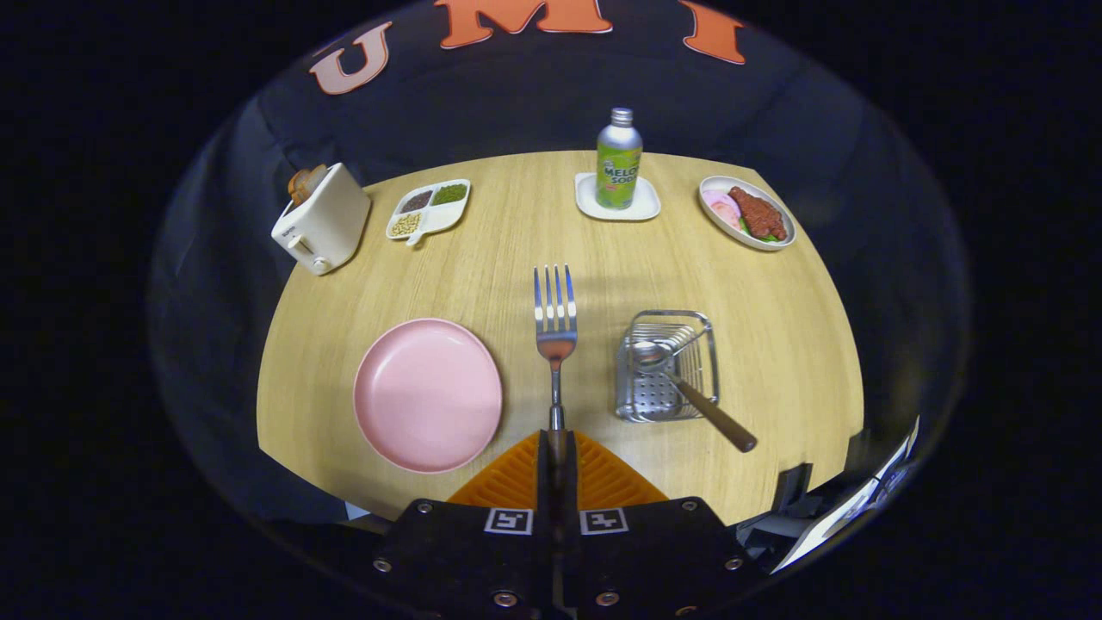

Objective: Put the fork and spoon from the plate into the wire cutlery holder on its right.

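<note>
My gripper [556, 448] is shut on the fork [555, 323], gripping its handle so the tines point away from me, lifted above the wooden table [516, 250]. The fork hangs between the pink plate [428, 393] to its left and the wire cutlery holder [667, 366] to its right. The plate has nothing on it. The spoon [689, 387] lies in the holder, bowl inside and its brown wooden handle sticking out over the near rim toward me.
Along the far side of the table stand a white toaster [321, 220] with bread in it, a divided dish of seeds [429, 209], a green soda bottle [619, 159] on a white coaster, and an oval plate of food [746, 213].
</note>
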### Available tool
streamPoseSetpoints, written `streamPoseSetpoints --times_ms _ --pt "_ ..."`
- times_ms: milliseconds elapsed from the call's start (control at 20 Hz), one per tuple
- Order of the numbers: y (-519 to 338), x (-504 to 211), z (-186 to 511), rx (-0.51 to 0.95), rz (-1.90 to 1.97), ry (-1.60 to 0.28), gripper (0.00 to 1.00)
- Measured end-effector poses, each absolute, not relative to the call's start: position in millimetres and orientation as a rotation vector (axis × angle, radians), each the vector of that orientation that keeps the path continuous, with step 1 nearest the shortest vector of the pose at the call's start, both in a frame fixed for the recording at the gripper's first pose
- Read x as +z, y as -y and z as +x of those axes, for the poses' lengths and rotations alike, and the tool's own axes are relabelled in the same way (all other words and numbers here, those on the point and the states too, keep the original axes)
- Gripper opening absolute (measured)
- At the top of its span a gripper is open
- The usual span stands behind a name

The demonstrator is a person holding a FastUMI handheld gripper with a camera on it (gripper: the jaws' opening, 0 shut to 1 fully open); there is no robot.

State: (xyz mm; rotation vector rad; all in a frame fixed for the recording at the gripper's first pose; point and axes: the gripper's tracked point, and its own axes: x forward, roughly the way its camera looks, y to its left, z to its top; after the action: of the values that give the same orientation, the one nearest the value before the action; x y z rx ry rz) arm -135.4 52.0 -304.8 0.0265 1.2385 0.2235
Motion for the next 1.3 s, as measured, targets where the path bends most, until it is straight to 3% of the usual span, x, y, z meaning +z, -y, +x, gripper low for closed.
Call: streamPoseSetpoints --times_ms 850,1300 --pt "17.0 -342.7 -143.8 0.222 -0.078 -1.494 0.07" --pt "8.3 -341.7 -104.6 0.249 -0.010 -1.438 0.11"
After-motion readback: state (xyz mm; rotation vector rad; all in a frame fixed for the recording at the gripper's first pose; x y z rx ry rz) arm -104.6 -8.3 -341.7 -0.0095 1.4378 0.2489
